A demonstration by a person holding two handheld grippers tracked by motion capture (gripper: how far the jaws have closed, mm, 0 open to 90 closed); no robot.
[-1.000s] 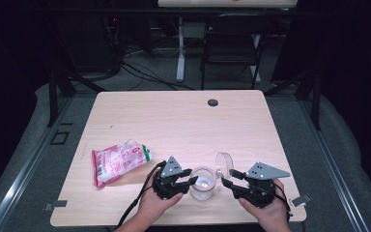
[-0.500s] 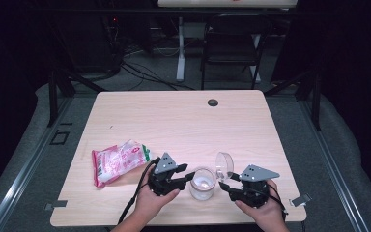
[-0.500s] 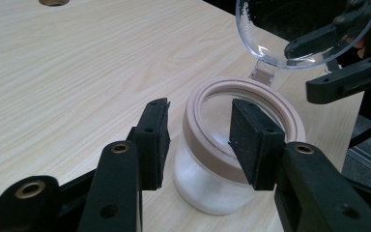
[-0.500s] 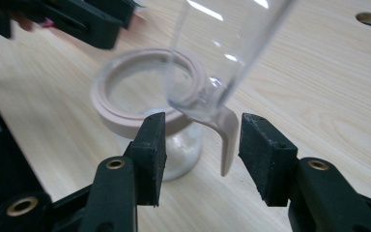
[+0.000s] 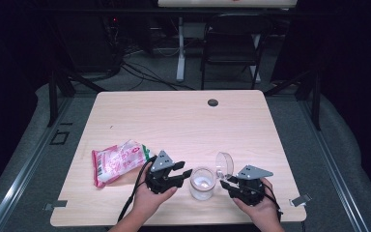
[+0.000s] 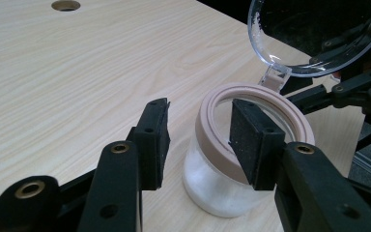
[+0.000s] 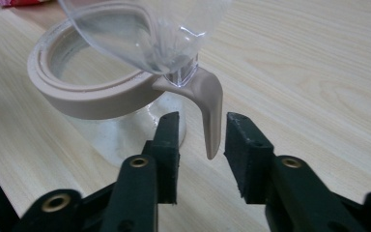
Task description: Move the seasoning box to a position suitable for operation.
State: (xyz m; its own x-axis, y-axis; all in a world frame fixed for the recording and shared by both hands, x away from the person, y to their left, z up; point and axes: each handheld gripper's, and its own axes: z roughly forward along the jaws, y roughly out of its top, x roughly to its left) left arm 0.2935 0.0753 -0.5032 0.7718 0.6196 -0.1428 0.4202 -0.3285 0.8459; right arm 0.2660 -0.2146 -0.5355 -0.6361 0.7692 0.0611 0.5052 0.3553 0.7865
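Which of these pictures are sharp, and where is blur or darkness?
High view: dark, soft room behind the lit table. Left gripper view: jar sharp, its open lid dark and reflective. Right gripper view: the lid is near and blurred, the jar's tab sharper.

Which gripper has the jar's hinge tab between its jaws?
The right gripper: its jaws flank the beige hinge tab under the open lid, not pressing it. The left gripper sits at the jar rim's other side.

Evenly lit across the table (image 5: 183,125) from overhead, dark beyond its edges. Soft, grainy high view. Faint shadows under the jar (image 7: 111,96); blurred lid (image 7: 145,29), slight glare.
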